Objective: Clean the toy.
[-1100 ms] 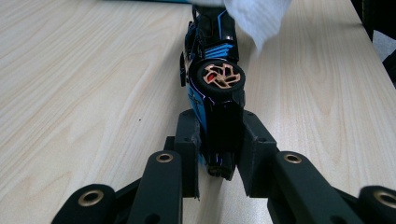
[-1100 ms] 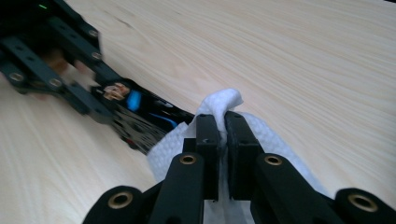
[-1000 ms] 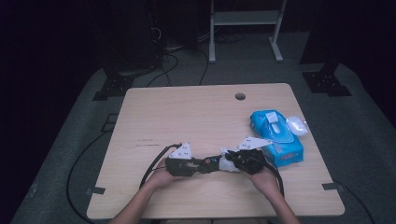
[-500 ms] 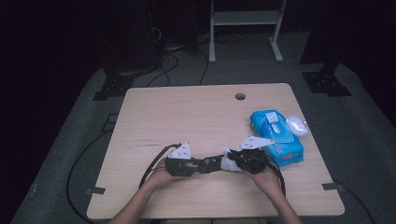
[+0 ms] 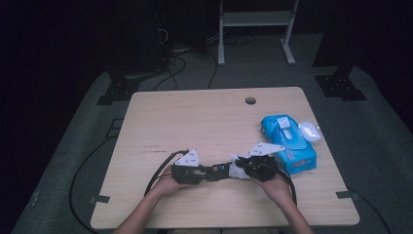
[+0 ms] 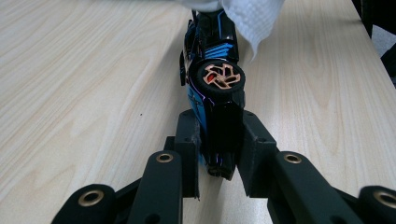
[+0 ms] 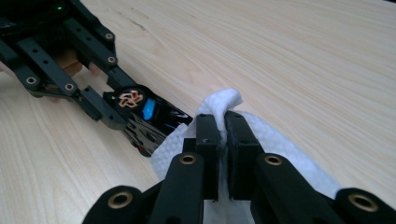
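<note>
A black and blue toy car [image 6: 215,88] with copper wheels lies on its side, and my left gripper [image 6: 218,149] is shut on its rear end. In the high view the toy car [image 5: 218,169] bridges the two grippers near the table's front edge. My right gripper [image 7: 222,135] is shut on a white wipe [image 7: 275,149], which drapes over the toy car's [image 7: 144,116] far end. From above, the wipe [image 5: 236,167] shows as a white patch beside the right gripper [image 5: 242,170], with the left gripper [image 5: 207,174] to its left.
A blue pack of wet wipes [image 5: 287,143] lies at the right edge of the wooden table [image 5: 195,117], with a white mouse-like object [image 5: 309,130] beside it. A round cable hole [image 5: 250,101] sits at the far side. Cables trail off the table's front left.
</note>
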### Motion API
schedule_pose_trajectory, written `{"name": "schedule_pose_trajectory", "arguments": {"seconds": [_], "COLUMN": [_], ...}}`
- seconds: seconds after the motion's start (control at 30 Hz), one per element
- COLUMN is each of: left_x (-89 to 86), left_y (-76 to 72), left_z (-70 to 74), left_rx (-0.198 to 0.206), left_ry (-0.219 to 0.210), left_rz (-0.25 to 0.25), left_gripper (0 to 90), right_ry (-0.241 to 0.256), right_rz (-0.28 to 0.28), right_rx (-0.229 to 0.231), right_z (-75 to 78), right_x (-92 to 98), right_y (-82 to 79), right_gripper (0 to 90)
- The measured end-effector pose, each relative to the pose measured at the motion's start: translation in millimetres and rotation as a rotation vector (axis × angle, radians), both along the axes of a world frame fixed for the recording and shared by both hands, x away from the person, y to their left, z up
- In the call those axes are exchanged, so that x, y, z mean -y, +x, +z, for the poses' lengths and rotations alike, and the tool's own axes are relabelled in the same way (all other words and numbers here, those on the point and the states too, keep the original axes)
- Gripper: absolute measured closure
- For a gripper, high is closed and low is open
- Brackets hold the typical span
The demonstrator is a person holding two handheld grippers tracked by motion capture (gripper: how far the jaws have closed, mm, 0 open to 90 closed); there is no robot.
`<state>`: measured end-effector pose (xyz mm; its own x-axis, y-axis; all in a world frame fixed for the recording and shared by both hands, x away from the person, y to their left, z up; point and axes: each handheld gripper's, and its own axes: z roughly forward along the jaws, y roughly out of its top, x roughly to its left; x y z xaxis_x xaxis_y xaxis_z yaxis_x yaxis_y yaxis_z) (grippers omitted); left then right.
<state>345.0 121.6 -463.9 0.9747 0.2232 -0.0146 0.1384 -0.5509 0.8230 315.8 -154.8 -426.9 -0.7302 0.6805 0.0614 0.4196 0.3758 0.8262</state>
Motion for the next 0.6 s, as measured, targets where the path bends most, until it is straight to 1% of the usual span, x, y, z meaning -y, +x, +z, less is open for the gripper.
{"name": "schedule_pose_trajectory", "arguments": {"seconds": [0.03, 0.1, 0.13, 0.2, 0.27, 0.3, 0.33, 0.4, 0.43, 0.47, 0.53, 0.6], "left_x": [-0.8, -1.3, -1.3, -1.1, -0.1, 0.0, 0.1, 0.2, 0.2, 0.3, 1.1, 1.9], "left_y": [0.0, -0.2, 0.1, 0.4, 0.6, 0.6, 0.3, 0.3, 0.3, 0.4, -0.1, -0.4], "left_z": [-0.1, -0.2, -0.3, -0.2, 0.1, 0.2, 0.2, 0.1, 0.1, 0.1, 0.0, -0.2], "left_rx": [0.001, 0.001, 0.0, 0.002, 0.0, 0.002, 0.001, 0.0, 0.0, 0.0, 0.001, -0.003], "left_ry": [-0.001, -0.004, -0.005, -0.002, 0.0, 0.002, 0.001, 0.001, 0.001, 0.0, 0.0, -0.005], "left_rz": [0.0, 0.0, 0.0, -0.002, -0.001, -0.002, 0.0, 0.001, 0.001, 0.001, 0.002, 0.005], "left_gripper": [72.2, 72.2, 72.2, 72.2, 72.2, 72.2, 72.2, 72.2, 72.2, 72.2, 72.2, 72.2], "right_ry": [0.003, -0.007, -0.004, 0.017, 0.014, 0.011, 0.015, 0.017, 0.017, 0.025, 0.027, 0.036], "right_rz": [0.0, -0.024, -0.036, -0.057, -0.063, -0.068, -0.047, -0.024, -0.024, -0.009, 0.042, 0.074], "right_rx": [-0.003, 0.002, -0.003, -0.017, -0.015, -0.014, -0.013, -0.007, -0.007, -0.011, -0.011, -0.019], "right_z": [0.2, 0.4, -0.2, -0.6, -0.4, -0.1, -0.1, -0.2, -0.2, -0.2, -0.6, -0.5], "right_x": [1.4, 8.5, 13.7, 21.5, 22.1, 19.8, 13.5, 2.7, 2.7, -2.7, -21.8, -35.2], "right_y": [1.4, 2.7, 3.5, 4.2, 4.0, 3.4, 2.7, 1.3, 1.3, 1.2, 0.2, -0.6], "right_gripper": [84.6, 84.6, 84.7, 84.7, 84.6, 84.7, 84.6, 84.6, 84.6, 84.6, 84.7, 84.7]}}
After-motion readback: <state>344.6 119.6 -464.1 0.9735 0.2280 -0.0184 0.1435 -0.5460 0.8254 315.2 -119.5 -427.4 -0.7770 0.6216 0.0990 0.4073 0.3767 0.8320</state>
